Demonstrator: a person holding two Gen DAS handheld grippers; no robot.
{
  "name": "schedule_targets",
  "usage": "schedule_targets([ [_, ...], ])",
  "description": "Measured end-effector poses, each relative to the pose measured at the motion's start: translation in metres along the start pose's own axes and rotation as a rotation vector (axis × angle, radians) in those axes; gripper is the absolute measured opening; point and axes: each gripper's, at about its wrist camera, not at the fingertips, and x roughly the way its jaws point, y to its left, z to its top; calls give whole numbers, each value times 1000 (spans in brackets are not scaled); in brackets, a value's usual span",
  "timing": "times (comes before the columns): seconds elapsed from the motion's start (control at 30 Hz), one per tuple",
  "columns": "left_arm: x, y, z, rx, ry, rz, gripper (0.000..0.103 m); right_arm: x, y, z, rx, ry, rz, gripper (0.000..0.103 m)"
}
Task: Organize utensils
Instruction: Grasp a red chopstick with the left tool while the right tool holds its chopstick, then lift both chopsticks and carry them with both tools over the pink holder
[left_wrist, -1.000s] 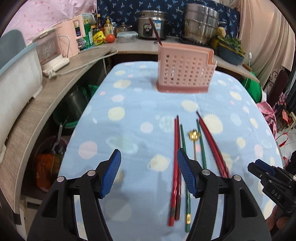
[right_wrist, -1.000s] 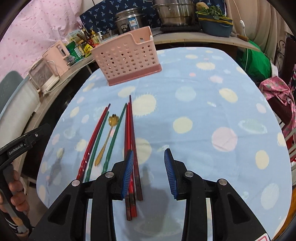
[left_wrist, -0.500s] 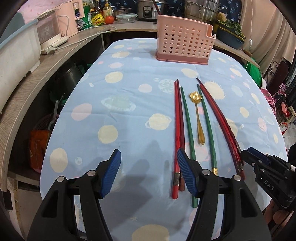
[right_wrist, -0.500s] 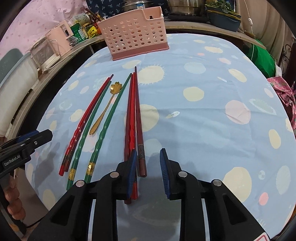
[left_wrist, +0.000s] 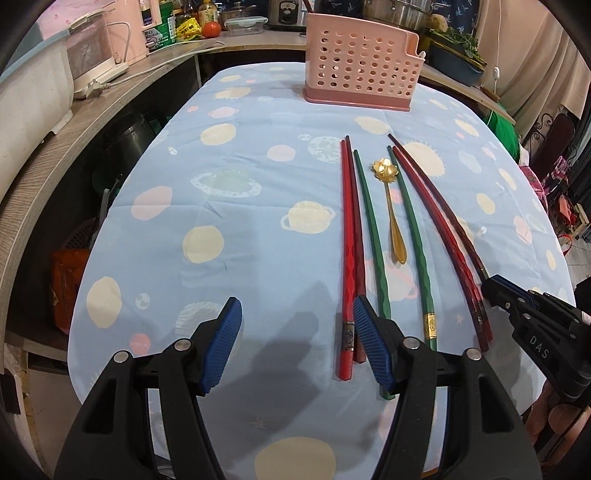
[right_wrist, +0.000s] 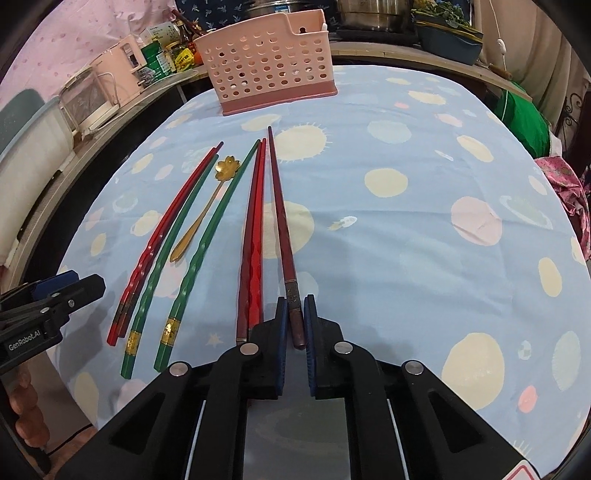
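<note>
**First onlooker:** What is in front of the right claw (right_wrist: 294, 325)?

**Second onlooker:** Its blue pads have come together on the thick back end of one dark red chopstick (right_wrist: 282, 236). The stick runs straight ahead from the claw, flat on the worktop (right_wrist: 424, 229), its thin tip pointing at a pink holder (right_wrist: 271, 70) standing far ahead at the worktop's back edge.

**First onlooker:** And what lies beside it?

**Second onlooker:** Just left of the claw, a pair of bright red chopsticks (right_wrist: 253, 254) lying close together. Further left, two green chopsticks (right_wrist: 201, 254) with gold bands, a small gold spoon (right_wrist: 205, 212) with a flower-shaped bowl between them, then another red pair.

**First onlooker:** Where is the left claw (left_wrist: 297, 334)?

**Second onlooker:** Low over the worktop at the row's other end, pads set wide with nothing between them. The outermost red pair (left_wrist: 349, 236) runs ahead just inside its right pad.

**First onlooker:** How should a chopstick like that behave?

**Second onlooker:** I'd judge it light, stiff and glossy, so likely slippery. Pinched at its very end, the long thin part ahead of the claw may droop or swivel between the pads. The thick end with the dull metal band looks the best hold, since the tip tapers too fine for the pads.

**First onlooker:** Any risk?

**Second onlooker:** The claw's left pad sits right beside the bright red pair, so lifting could nudge them. The spoon looks small and flat, probably harder to pinch off the cloth.
</note>
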Motion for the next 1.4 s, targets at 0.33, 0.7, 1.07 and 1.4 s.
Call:
schedule_targets([
  [0.33, 13, -3, -2, -3, 30, -18, 58, -1, -3, 0, 13, 4, 3, 8],
  [0.7, 23, -1, -3, -5, 43, -9, 55, -1, -2, -1, 16, 5, 6, 8],
  [1.07, 17, 5, -11, 7, 40, 13, 26, -1, -3, -1, 15, 5, 7, 8],
  [1.4, 9, 12, -23, -20, 56, -50, 11, -3, -3, -4, 18, 2, 9, 8],
])
